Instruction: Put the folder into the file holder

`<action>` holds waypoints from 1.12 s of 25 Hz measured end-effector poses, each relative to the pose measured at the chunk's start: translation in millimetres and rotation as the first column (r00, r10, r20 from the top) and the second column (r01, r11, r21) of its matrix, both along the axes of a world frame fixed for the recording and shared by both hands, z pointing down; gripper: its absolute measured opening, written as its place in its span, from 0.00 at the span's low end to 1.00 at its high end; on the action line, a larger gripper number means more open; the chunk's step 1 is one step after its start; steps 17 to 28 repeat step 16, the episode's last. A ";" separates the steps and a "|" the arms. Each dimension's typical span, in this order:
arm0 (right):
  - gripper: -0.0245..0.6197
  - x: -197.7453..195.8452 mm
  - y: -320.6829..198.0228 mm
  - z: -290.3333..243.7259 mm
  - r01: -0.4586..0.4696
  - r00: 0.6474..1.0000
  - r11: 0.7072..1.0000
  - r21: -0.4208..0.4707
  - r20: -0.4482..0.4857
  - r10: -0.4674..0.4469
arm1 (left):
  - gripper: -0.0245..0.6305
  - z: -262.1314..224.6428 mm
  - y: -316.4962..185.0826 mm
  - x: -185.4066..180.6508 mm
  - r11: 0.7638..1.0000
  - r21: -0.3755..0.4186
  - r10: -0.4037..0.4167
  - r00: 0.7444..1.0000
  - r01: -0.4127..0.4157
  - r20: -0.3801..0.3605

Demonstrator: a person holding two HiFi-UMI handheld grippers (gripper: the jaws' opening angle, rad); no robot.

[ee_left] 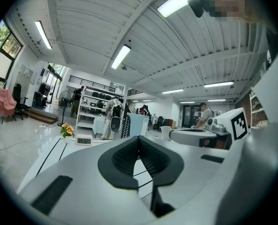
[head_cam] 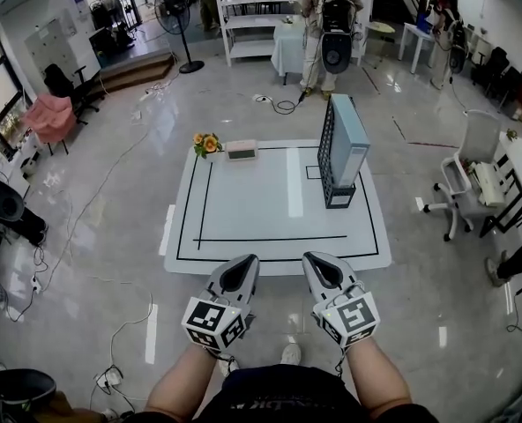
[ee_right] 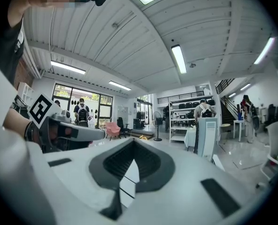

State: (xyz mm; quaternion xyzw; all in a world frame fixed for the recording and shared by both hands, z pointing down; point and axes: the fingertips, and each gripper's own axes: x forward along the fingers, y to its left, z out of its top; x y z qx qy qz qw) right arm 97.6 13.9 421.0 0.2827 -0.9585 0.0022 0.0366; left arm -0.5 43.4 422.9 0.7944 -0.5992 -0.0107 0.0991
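You have a white table (head_cam: 243, 210) in front of you, standing on a glossy grey floor (head_cam: 111, 236). Black tape lines (head_cam: 270, 238) run round its top - an outer frame and a second line just inside it along the left and near sides. At your far left corner sit orange flowers (head_cam: 207, 144), and just beside them, to the right, a small clock (head_cam: 242, 150). Towards the far right a dark mesh holder (head_cam: 326, 152) stands upright - a small taped square (head_cam: 312, 172) lies just left of it.

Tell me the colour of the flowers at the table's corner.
The flowers are orange and yellow, best seen in the head view.
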 end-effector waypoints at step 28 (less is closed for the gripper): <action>0.04 10.1 0.8 0.9 0.008 1.000 1.000 0.004 0.009 -0.008 | 0.04 -0.1 1.9 13.3 1.000 0.009 -0.007 1.000 0.007 0.004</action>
